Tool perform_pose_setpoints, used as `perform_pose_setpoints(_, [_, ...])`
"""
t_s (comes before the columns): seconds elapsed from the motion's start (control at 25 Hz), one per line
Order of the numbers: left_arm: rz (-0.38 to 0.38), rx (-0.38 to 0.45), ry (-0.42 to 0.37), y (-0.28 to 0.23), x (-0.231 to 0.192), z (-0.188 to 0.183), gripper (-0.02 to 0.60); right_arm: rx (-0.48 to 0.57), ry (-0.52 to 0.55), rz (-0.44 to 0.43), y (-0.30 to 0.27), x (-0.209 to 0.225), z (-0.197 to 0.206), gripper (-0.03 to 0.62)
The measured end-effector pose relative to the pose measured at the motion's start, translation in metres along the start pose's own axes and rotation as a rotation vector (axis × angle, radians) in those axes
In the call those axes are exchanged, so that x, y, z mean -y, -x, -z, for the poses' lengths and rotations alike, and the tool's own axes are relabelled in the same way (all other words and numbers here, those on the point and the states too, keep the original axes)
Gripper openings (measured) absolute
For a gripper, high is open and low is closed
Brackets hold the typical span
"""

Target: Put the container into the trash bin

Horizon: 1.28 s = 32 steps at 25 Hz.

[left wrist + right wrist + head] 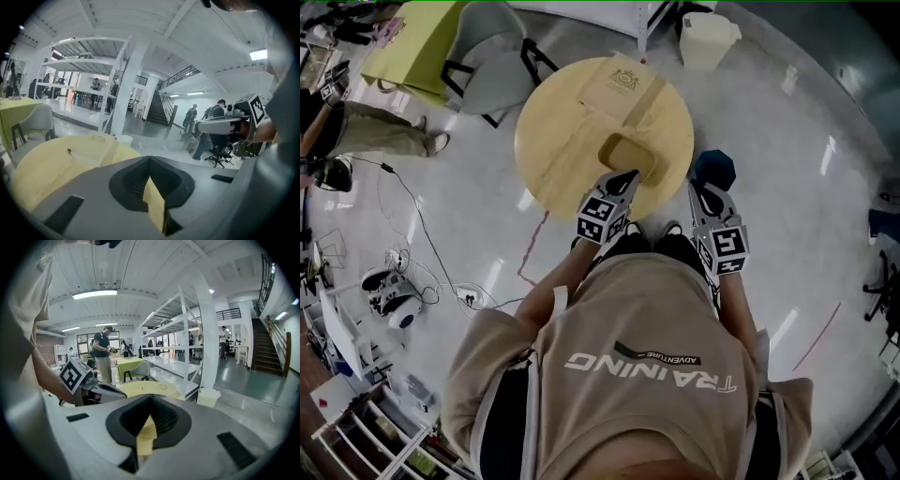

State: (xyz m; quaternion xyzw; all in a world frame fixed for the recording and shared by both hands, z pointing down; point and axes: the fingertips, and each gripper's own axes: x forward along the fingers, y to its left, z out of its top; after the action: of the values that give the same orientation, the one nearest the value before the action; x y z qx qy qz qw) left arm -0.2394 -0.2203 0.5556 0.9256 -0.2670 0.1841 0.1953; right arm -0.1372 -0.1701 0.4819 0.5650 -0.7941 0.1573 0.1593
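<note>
The container (630, 155), a shallow tan tray, lies on the round wooden table (562, 141) near its front edge. My left gripper (626, 176) is shut, its tip right at the tray's near rim; I cannot tell if it touches. My right gripper (703, 190) hangs off the table's right edge, shut and holding nothing. The white trash bin (708, 37) stands on the floor beyond the table, and also shows in the right gripper view as the bin (208, 397). The left gripper view shows the tabletop (51, 161) past the shut jaws, with the tray hidden.
A grey chair (492, 56) and a yellow table (412, 42) stand behind the round table at the left. A dark blue seat (715, 169) sits on the floor by the table's right edge. Cables and equipment (394, 291) lie at the left. People stand farther off.
</note>
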Motion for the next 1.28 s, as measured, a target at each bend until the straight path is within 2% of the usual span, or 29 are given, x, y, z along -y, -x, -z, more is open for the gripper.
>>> perform_pose_setpoints(0.24, [-0.012,-0.068,-0.006,-0.026,-0.003,0.017,0.014,-0.005,-0.021,0.022,0.004,0.022,0.003,0.003])
perform_pose_setpoints(0.44, [-0.039,-0.121,0.016,-0.039,-0.009,0.034,0.018,0.004,-0.025,0.007,0.003,0.035,-0.001,0.003])
perform_pose_setpoints(0.52, [-0.041,-0.154,0.029,-0.045,-0.008,0.039,0.069,0.006,-0.030,0.000,0.002,0.041,-0.001,0.003])
perform_pose_setpoints(0.64, [-0.048,-0.203,0.022,-0.057,-0.007,0.047,0.079,-0.004,-0.041,-0.005,0.003,0.052,0.006,0.003])
perform_pose_setpoints(0.8, [-0.042,-0.304,0.023,-0.074,-0.002,0.067,0.153,-0.005,-0.065,-0.002,0.008,0.067,0.012,0.003])
perform_pose_setpoints(1.16, [-0.075,-0.470,-0.014,-0.107,0.002,0.096,0.153,-0.004,-0.117,0.013,0.019,0.106,0.032,0.003])
perform_pose_setpoints(1.28, [-0.100,-0.522,-0.004,-0.112,-0.001,0.108,0.144,-0.010,-0.126,0.012,0.022,0.116,0.039,0.003])
